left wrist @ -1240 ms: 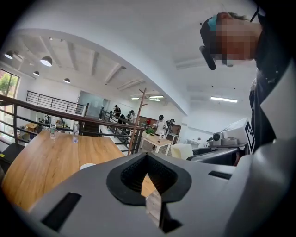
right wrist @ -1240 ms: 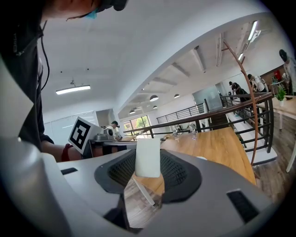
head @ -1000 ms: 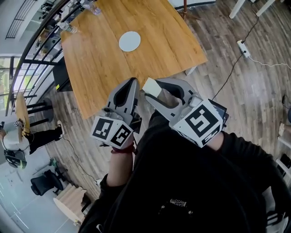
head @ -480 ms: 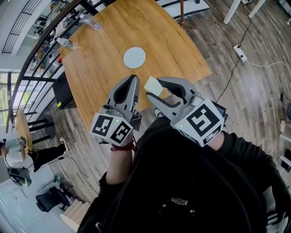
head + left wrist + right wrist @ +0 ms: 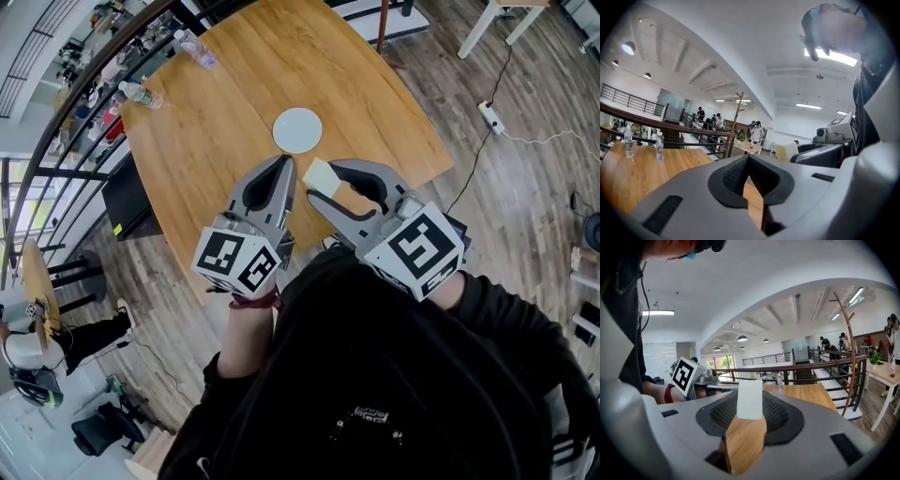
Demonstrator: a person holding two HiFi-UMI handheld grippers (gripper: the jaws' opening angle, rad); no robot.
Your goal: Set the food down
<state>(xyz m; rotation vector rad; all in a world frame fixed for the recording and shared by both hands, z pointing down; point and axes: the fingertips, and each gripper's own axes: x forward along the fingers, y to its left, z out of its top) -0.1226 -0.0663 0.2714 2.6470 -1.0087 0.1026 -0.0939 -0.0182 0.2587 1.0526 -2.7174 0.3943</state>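
Plate (image 5: 297, 130) nearer, head view only, food (image 5: 750, 398) clamped

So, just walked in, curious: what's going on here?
A person holds a gripper in each hand at the near edge of a wooden table. The right gripper is clamped on a pale block of food; the left gripper is shut and empty. A white plate lies ahead on the table, bare.

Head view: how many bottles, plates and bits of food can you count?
Bottles: 2
Plate: 1
Food: 1
Total: 4
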